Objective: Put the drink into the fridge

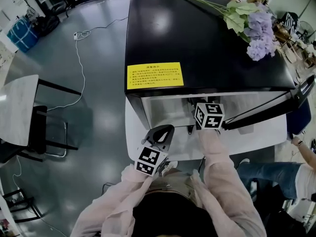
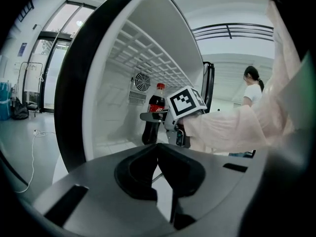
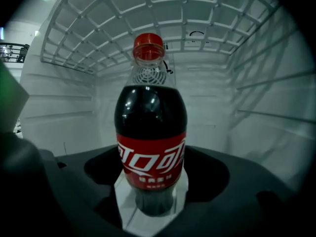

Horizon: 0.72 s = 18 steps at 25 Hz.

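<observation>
– Cola bottle of dark drink, red-capped and red-labelled point(image 3: 150, 132): where is it seen?
– It is stood upright inside the black-topped white fridge point(image 1: 207, 38), at 12 o'clock from the right tool point(image 3: 152, 184).
– And the tools?
– Right jaws are spread, clear of it; the left tool point(image 2: 158, 148) is closed, empty.

Dark cola bottle point(image 3: 150, 132) with red cap and label; black-topped white fridge point(image 1: 197, 38) bears a yellow sticker point(image 1: 155, 75).
</observation>
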{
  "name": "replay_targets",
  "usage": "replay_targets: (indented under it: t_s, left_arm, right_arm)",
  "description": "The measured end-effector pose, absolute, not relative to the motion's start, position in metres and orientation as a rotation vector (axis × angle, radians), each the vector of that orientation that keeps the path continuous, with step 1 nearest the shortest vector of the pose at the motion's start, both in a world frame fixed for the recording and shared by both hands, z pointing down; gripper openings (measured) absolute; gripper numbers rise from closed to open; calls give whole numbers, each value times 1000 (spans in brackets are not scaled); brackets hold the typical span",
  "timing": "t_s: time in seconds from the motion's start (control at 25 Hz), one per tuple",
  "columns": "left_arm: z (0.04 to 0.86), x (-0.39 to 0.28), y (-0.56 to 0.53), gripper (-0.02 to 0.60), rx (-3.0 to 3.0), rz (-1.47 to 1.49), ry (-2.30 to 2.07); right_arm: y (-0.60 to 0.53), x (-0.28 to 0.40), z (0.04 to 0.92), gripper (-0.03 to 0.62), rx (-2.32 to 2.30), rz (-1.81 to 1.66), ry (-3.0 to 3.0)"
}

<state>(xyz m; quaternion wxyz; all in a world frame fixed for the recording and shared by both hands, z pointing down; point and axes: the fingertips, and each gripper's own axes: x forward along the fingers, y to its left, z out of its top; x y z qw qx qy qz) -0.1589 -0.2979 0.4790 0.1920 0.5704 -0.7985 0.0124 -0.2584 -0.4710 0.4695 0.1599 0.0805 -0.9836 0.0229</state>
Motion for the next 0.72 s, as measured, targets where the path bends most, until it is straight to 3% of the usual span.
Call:
replay_targets:
  t_s: [0.72]
  left_arm:
    - [473,-140,-299,12,1760,50,-2142]
  right_arm:
    - [-456,-208,464,376,298,84,-2801]
